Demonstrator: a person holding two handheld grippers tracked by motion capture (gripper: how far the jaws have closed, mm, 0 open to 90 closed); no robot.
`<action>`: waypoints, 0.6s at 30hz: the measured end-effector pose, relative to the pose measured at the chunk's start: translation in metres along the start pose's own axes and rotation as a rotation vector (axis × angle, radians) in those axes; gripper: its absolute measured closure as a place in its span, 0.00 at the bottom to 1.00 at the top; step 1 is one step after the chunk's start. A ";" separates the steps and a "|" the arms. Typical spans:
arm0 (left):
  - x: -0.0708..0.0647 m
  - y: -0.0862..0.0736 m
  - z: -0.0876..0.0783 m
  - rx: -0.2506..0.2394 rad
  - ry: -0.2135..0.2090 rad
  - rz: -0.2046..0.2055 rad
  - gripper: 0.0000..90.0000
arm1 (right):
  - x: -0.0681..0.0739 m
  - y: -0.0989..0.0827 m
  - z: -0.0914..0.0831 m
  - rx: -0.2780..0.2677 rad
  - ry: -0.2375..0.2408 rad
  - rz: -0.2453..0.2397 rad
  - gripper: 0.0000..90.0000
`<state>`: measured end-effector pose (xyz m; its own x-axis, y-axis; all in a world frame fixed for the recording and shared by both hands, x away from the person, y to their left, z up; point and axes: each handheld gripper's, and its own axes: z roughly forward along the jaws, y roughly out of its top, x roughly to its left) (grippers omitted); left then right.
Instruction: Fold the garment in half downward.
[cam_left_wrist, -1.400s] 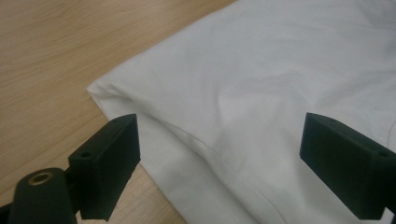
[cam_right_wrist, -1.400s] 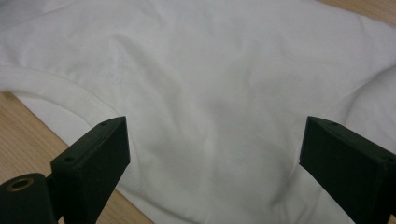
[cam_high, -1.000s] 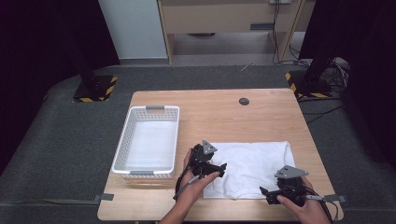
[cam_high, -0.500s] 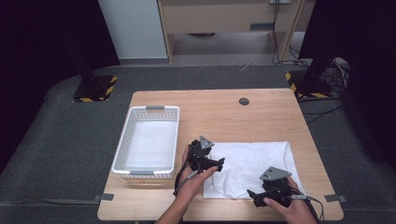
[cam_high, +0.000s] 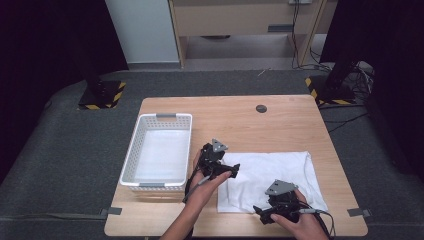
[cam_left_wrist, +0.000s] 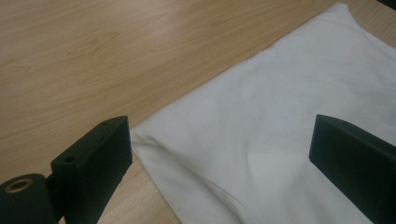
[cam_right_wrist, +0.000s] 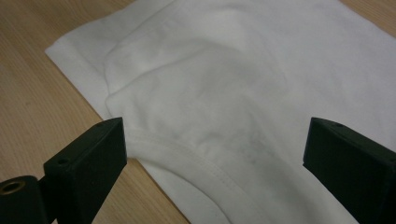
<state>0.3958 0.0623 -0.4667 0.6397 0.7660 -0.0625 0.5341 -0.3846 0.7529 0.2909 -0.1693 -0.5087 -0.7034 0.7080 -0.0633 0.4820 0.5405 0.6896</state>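
up close, both grippers gape wide over the white shirt (cam_high: 272, 180) lying flat on the table (cam_high: 280, 125); the right gripper (cam_right_wrist: 215, 168) view reveals a stitched hem, the left gripper (cam_left_wrist: 219, 172) view a plain folded edge.

Two black handheld grippers, bare forearms, no sleeves in sight.

The left gripper (cam_high: 235, 170) is matte black and blocky with a grey three-cornered plate on top and a dark cable trailing back; the right gripper (cam_high: 260, 212) matches, plate and cable too. Up close, each has square-cut black jaws, a small screw hole and a brass-coloured ring at the base.
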 end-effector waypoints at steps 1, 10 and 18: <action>-0.001 0.003 0.000 0.007 0.000 0.013 0.06 | 0.001 0.001 0.000 0.000 0.004 -0.003 0.08; -0.007 0.016 0.014 0.079 -0.012 0.072 0.06 | 0.018 0.018 0.002 0.011 0.045 -0.056 0.09; -0.018 0.016 0.024 0.130 -0.023 0.125 0.06 | 0.036 0.025 0.013 0.045 0.067 -0.108 0.09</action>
<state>0.4060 0.0298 -0.4694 0.7175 0.6965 0.0100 0.5154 -0.5404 0.6651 0.2841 -0.1243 -0.5030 -0.7851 0.6135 -0.0857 0.4236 0.6327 0.6483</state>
